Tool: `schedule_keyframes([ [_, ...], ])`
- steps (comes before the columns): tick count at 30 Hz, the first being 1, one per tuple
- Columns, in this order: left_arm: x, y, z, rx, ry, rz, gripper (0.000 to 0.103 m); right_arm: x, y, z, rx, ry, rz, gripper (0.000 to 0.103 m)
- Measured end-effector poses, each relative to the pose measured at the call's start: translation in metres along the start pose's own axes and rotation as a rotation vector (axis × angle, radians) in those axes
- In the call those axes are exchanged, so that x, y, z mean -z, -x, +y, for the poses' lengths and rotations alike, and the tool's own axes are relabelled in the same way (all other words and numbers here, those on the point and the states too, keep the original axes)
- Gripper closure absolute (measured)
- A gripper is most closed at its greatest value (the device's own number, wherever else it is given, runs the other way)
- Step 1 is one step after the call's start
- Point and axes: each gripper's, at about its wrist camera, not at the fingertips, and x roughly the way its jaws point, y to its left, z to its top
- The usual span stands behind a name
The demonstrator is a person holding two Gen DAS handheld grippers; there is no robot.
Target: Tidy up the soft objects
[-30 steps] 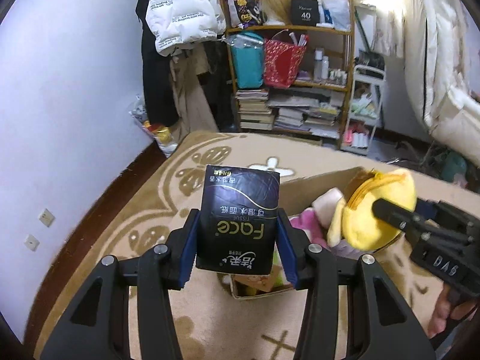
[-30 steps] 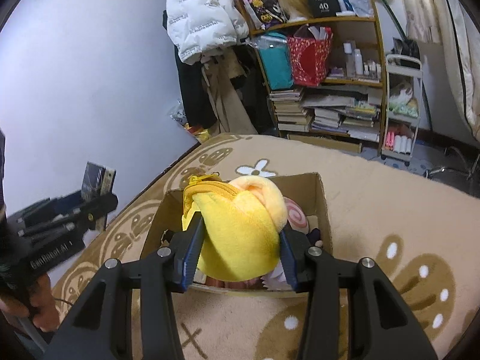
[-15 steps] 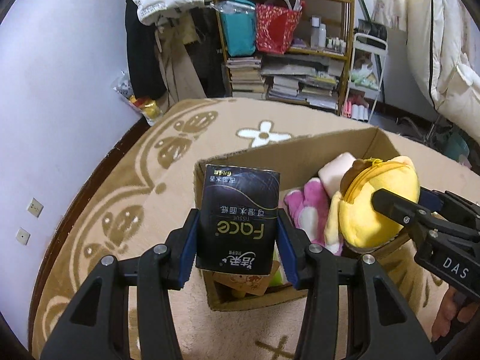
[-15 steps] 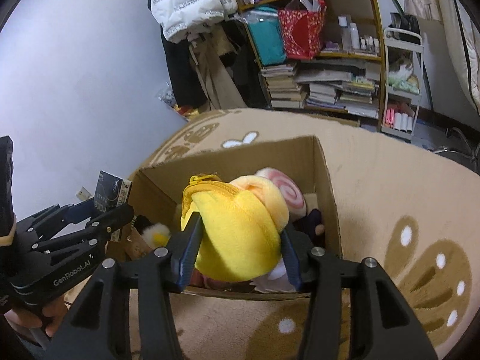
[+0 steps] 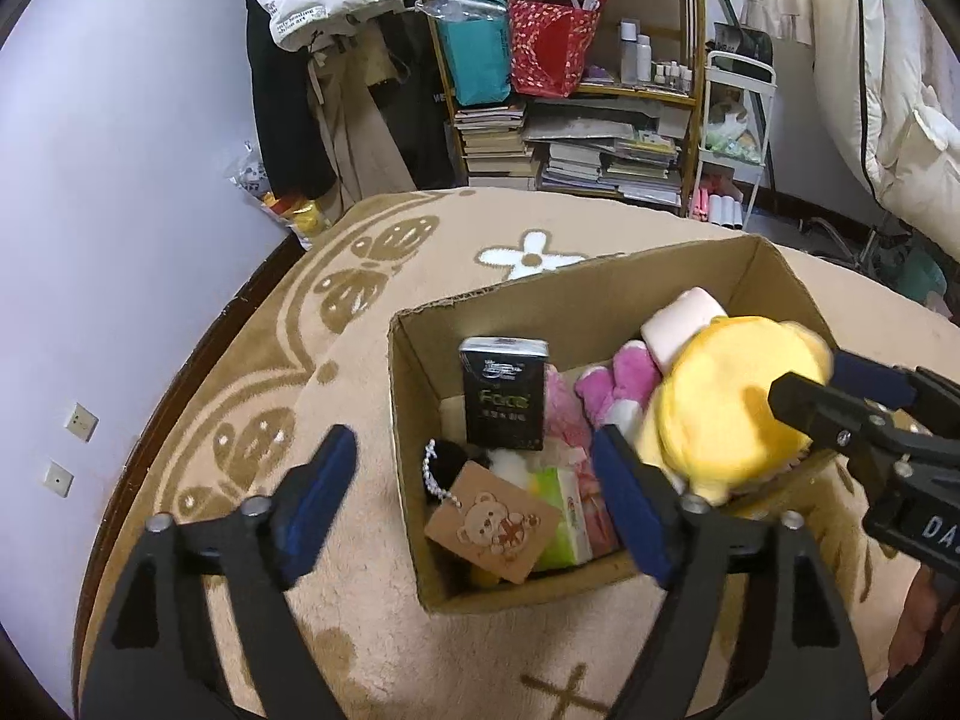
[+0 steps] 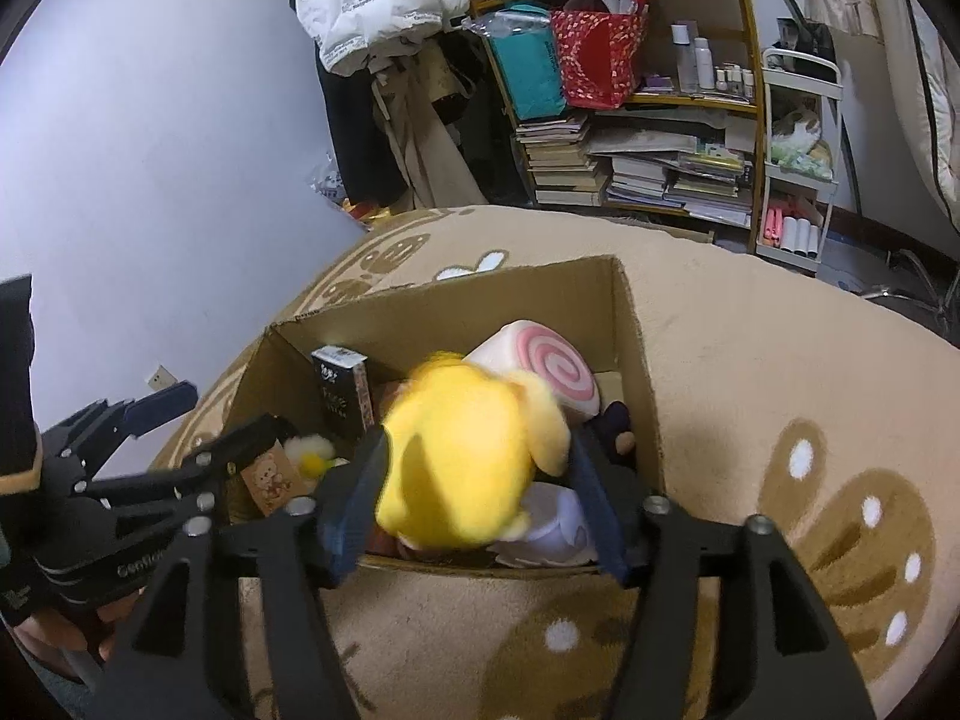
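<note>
A cardboard box stands on the beige rug and holds several soft things. The black Face tissue pack stands upright inside the box at its left; it also shows in the right wrist view. My left gripper is open and empty above the box's near left corner. My right gripper has opened wide; the blurred yellow plush sits between its jaws over the box, also visible in the left wrist view. A pink swirl plush and a pink toy lie inside.
A bear tag on a chain and a green tissue pack lie at the box's near side. A crowded bookshelf, hanging coats and a white cart stand beyond the rug. The lilac wall is left.
My left gripper opened and the tissue pack dropped into the box. My right gripper opened wide and the yellow plush is blurred, slipping down between its jaws. Both grippers came closer over the box.
</note>
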Motion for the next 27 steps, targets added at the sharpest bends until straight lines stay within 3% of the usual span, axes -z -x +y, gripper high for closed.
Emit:
schedule_keyframes([
  [5,0.003,0.017,-0.001,-0.001,-0.01,-0.016,0.016,-0.001,0.017,0.001,-0.021,-0.027,-0.025,0.014],
  [7,0.004,0.026,-0.001,0.002,-0.002,-0.026,0.008,-0.001,0.026,0.003,-0.022,-0.025,-0.035,0.011],
  [12,0.006,0.056,0.009,0.017,0.044,-0.067,0.003,0.001,0.05,0.011,-0.011,-0.005,-0.054,0.0],
  [27,0.04,0.145,0.042,0.029,0.152,-0.214,0.003,0.024,0.119,0.015,-0.024,-0.062,-0.141,0.0],
])
